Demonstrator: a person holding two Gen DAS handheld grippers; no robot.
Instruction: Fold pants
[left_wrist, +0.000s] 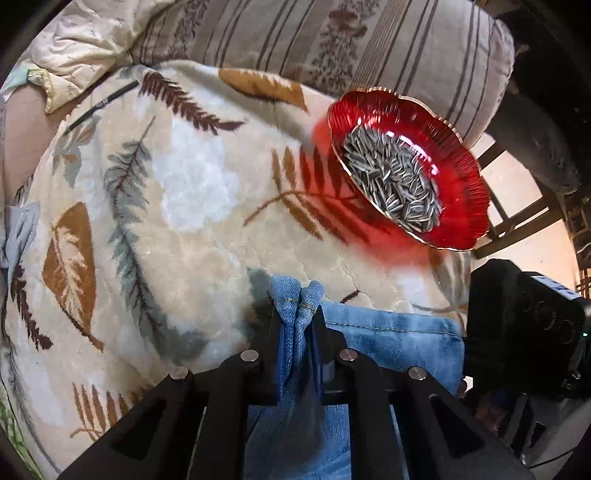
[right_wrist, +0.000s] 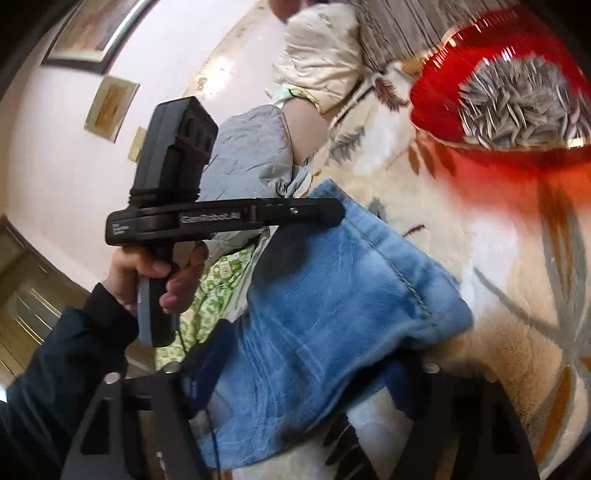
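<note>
Two grippers work one garment here: a pair of light blue denim pants lying partly folded on a cream plush blanket printed with brown and grey-green leaves.

In the left wrist view, the left gripper points steeply down, and its black fingers are clamped on a bunched, stitched corner of the denim, which stands up between them in two small puckers. The rest of the pants runs away from that pinch toward the right of that view, its stitched edge lying roughly level across the blanket.

In the right wrist view, the right gripper has its fingers spread wide apart at the near end of the folded pants. The cloth lies between and ahead of them, but the pads do not appear to press on it.

The garment's long axis runs from these open fingers up and away to the far corner, where the left gripper, held in a person's hand, meets the denim. So the left hand owns the far edge and the right sits nearest the near one.

A red ribbed glass dish of striped sunflower seeds rests on the blanket near the far edge; I judge a careless sweep that way could tip it.
</note>
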